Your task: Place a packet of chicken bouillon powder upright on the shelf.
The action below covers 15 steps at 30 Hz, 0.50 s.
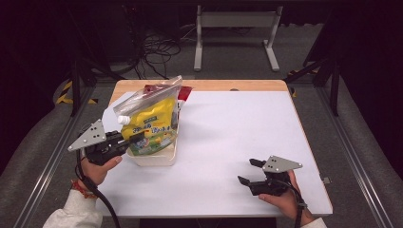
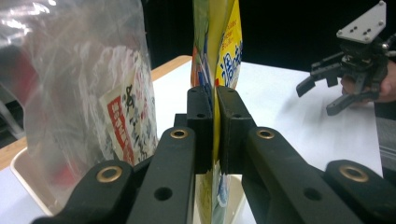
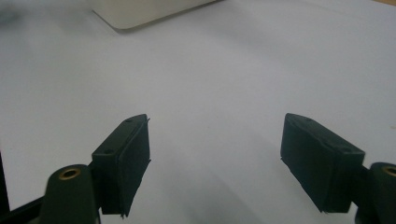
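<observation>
A yellow spouted pouch with a white cap stands upright in a cream tray at the table's left. My left gripper is shut on the pouch's edge; in the left gripper view the pouch rises from between the closed pads. Behind it in the tray leans a clear plastic bag holding red-printed packets, also in the left gripper view as the clear bag. My right gripper rests open near the table's front right, nothing between its pads.
The white table top has a wooden strip along its far edge. The tray corner lies ahead of the right gripper. Beyond the table stand a metal frame and loose cables on the floor.
</observation>
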### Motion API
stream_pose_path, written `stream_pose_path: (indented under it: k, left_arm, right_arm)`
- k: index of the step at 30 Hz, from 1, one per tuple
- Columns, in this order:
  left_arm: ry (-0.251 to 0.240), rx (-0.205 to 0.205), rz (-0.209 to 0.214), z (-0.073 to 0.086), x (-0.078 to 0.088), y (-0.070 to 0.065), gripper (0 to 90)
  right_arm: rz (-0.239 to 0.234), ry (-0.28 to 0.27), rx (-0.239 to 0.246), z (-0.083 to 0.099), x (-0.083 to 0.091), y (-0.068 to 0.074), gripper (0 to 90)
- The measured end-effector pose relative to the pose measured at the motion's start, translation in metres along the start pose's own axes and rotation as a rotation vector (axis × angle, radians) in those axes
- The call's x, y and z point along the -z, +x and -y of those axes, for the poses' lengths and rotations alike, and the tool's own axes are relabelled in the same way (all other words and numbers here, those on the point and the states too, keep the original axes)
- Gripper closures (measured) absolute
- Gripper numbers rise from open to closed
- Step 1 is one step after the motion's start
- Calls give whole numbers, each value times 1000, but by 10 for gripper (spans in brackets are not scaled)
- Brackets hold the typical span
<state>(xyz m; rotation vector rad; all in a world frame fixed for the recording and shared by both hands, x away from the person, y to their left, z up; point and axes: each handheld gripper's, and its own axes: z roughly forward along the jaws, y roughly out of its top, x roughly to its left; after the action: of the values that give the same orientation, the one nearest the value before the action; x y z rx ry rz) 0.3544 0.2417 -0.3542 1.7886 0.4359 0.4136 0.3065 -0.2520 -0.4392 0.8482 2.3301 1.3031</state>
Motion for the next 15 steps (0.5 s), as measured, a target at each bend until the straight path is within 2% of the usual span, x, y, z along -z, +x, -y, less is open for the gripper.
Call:
stream_pose_path:
  k: [5, 7, 10, 15]
  left_arm:
    - [38, -21, 18, 5, 1, 5, 852]
    - [30, 1, 45, 9, 2, 8, 852]
    - [48, 8, 60, 13, -1, 11, 853]
    - [95, 19, 62, 20, -11, 12, 853]
  right_arm:
    - [-8, 6, 3, 0, -1, 1, 240]
    - [-8, 6, 5, 0, -1, 1, 240]
    - [-9, 6, 2, 0, -2, 1, 238]
    - [-11, 10, 5, 0, -2, 1, 238]
